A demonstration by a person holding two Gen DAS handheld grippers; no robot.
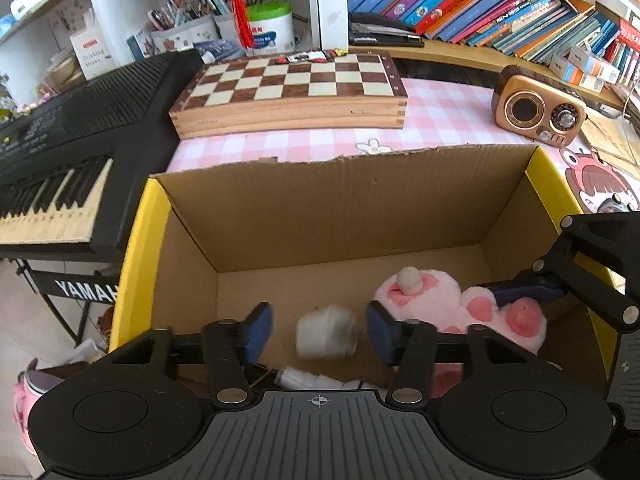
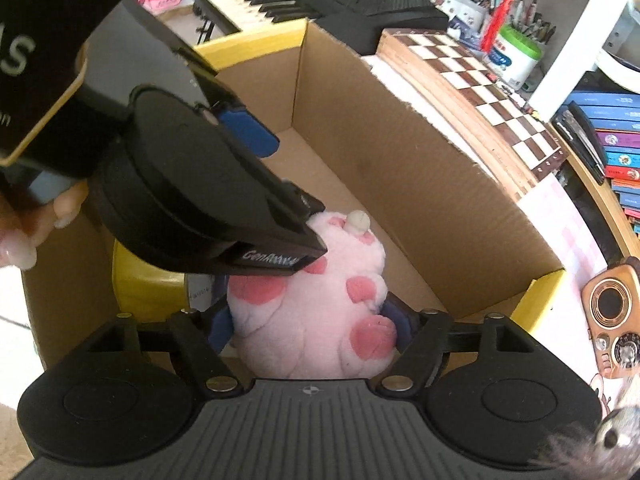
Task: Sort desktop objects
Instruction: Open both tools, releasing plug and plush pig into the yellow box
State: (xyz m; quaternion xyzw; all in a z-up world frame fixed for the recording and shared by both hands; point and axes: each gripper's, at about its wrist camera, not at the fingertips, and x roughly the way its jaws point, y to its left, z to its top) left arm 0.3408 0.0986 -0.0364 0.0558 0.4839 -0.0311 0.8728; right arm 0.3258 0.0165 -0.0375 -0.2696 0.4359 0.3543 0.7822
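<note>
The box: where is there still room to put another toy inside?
In the cardboard box, the bare floor along the back wall and the left corner is free. The front is crowded: the white bottle lies between the left gripper's fingers, the pink plush beside it.

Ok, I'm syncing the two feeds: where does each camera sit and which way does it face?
Left wrist: on the left gripper, facing down into the box; its own fingers show, and the right gripper at right.
Right wrist: on the right gripper, facing down onto the plush; its fingers, the left gripper and a hand show.
Shared: box, plush, chessboard, keyboard.
</note>
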